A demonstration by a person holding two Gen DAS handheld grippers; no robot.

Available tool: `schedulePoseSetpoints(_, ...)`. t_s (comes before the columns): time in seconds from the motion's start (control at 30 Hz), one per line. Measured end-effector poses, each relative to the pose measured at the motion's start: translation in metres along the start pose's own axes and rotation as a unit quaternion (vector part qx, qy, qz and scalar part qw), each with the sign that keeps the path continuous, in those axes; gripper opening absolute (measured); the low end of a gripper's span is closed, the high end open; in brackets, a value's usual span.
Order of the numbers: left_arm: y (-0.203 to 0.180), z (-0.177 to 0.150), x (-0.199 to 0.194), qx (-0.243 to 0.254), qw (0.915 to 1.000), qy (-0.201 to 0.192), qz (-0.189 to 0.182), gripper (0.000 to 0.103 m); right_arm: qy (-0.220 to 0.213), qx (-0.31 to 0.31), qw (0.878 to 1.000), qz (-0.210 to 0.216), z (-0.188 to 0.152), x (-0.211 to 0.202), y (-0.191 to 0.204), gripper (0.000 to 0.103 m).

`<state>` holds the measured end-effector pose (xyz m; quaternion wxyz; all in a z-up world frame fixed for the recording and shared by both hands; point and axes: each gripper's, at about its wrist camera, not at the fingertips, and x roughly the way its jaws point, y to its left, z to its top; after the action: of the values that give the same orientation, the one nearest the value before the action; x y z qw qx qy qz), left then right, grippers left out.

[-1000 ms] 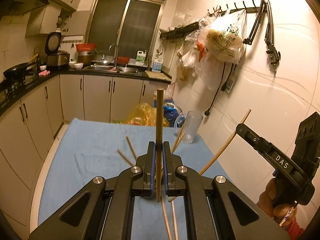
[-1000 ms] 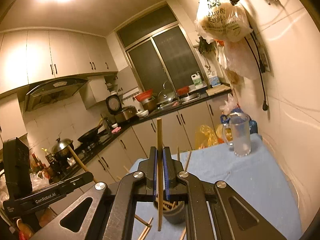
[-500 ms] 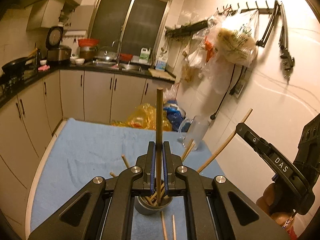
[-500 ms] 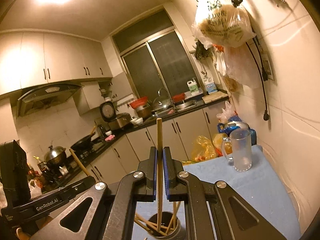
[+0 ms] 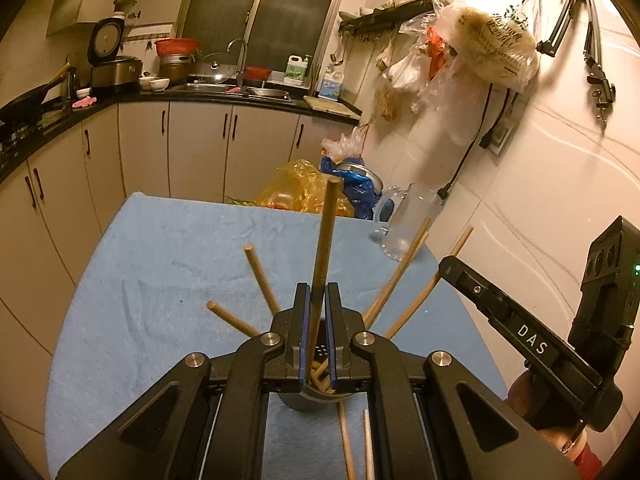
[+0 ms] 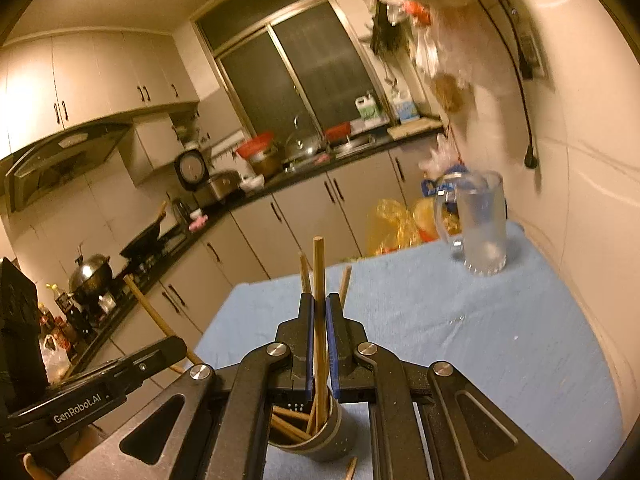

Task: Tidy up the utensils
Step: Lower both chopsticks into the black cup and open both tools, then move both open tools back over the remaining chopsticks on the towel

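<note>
A kitchen table covered with a blue cloth point(image 5: 168, 264) is seen from two hand-held grippers. The left gripper point(image 5: 318, 304) is clamped on a single wooden chopstick point(image 5: 325, 240), which stands nearly upright between its blue-lined jaws. Its lower end reaches down into a dark cylindrical holder point(image 5: 308, 398) standing on the cloth just below the jaws. Several other chopsticks point(image 5: 260, 276) are already leaned in that holder, fanned outward to left and right. Two more chopsticks point(image 5: 346, 440) are seen lying flat on the cloth just beside the holder.

The right gripper point(image 6: 319, 316) is likewise closed on one upright chopstick point(image 6: 319, 280), whose lower end is inside the same holder point(image 6: 320, 440) among the sticks collected there. In the left wrist view, the right gripper's black body is seen at the right edge, held by a hand point(image 5: 524, 400).

A clear glass mug point(image 6: 480, 224) stands at the far right corner of the table, well apart from the holder. Cabinets, a sink and a dark window are seen behind.
</note>
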<state>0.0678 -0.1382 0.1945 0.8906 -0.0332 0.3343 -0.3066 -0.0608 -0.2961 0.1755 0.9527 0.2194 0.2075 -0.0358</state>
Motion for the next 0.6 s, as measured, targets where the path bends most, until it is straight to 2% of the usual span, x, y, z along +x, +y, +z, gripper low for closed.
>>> schedulePoseSetpoints(0.2, 0.0, 0.0, -0.016, 0.001, 0.9998, -0.018, -0.001, 0.009, -0.015, 0.006, 1.0, 0.007, 0.006, -0.014, -0.005, 0.008)
schedulePoseSetpoints(0.3, -0.002, -0.001, -0.036, 0.003, 0.9991, -0.042, 0.002, 0.019, -0.032, -0.003, 0.999, 0.006, 0.006, -0.033, 0.0, 0.017)
schedulePoseSetpoints(0.37, -0.002, -0.004, -0.048, 0.005, 0.9983, -0.057, 0.01, 0.022, -0.045, -0.005, 0.999, 0.001, 0.003, -0.048, -0.001, 0.032)
schedulePoseSetpoints(0.43, -0.003, -0.012, -0.062, 0.008, 0.9973, -0.07, 0.017, 0.026, -0.051, -0.007, 0.999, -0.004, -0.003, -0.059, -0.001, 0.042)
schedulePoseSetpoints(0.53, 0.0, -0.032, -0.081, 0.014, 0.9954, -0.088, 0.034, 0.033, -0.045, -0.014, 0.999, -0.02, -0.023, -0.07, -0.003, 0.044)
schedulePoseSetpoints(0.6, 0.002, -0.045, -0.087, 0.014, 0.9951, -0.089, 0.042, 0.037, -0.025, -0.021, 0.999, -0.025, -0.042, -0.071, -0.004, 0.044)
